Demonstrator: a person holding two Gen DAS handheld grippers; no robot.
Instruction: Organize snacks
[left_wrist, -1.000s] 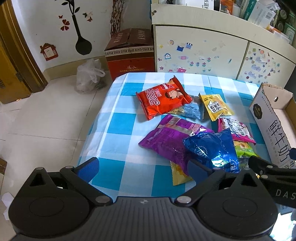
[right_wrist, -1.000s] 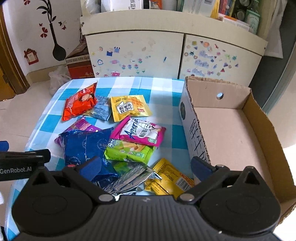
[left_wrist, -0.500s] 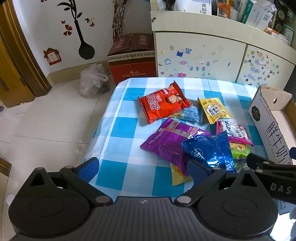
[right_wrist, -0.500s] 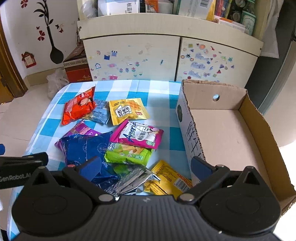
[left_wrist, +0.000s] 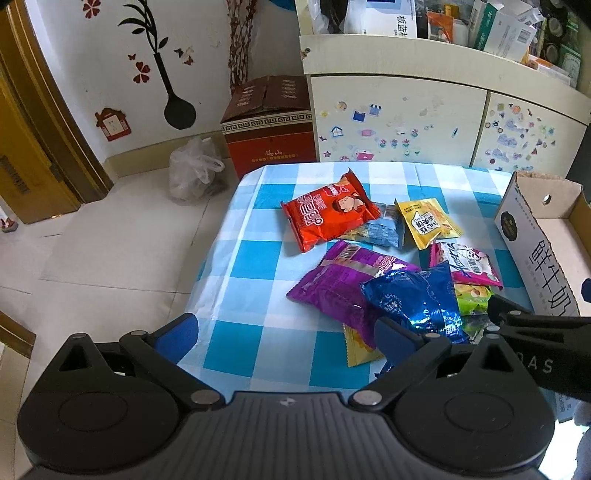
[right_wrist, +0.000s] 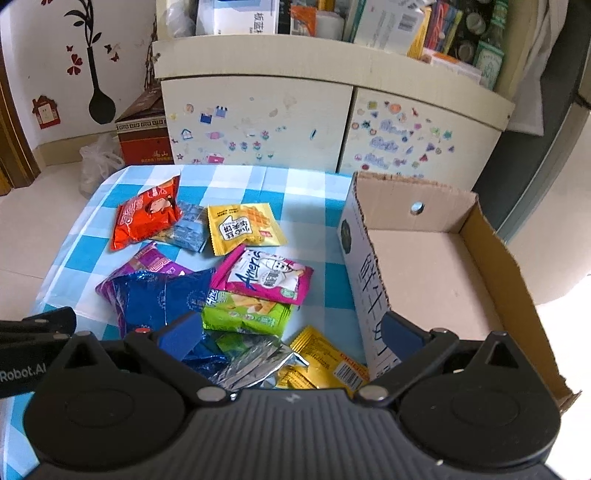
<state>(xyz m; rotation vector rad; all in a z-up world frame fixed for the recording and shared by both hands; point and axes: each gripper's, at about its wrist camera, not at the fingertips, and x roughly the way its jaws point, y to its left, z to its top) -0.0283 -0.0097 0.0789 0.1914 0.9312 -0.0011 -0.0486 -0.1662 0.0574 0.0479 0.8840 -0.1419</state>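
Note:
Several snack packets lie on a blue-checked tablecloth: a red one, a purple one, a shiny blue one, a yellow one, a pink one, a green one and an orange-yellow one. An open cardboard box, empty inside, stands at the table's right. My left gripper is open and empty above the table's near left edge. My right gripper is open and empty above the nearest packets, beside the box.
A cream cabinet with stickers stands behind the table, its top crowded with boxes. A red-brown carton and a plastic bag sit on the tiled floor at the back left. A wooden door frame is at far left.
Both grippers have risen and pulled back a little, so the table and packets look smaller and farther. Jaws stayed open. No packet has moved.

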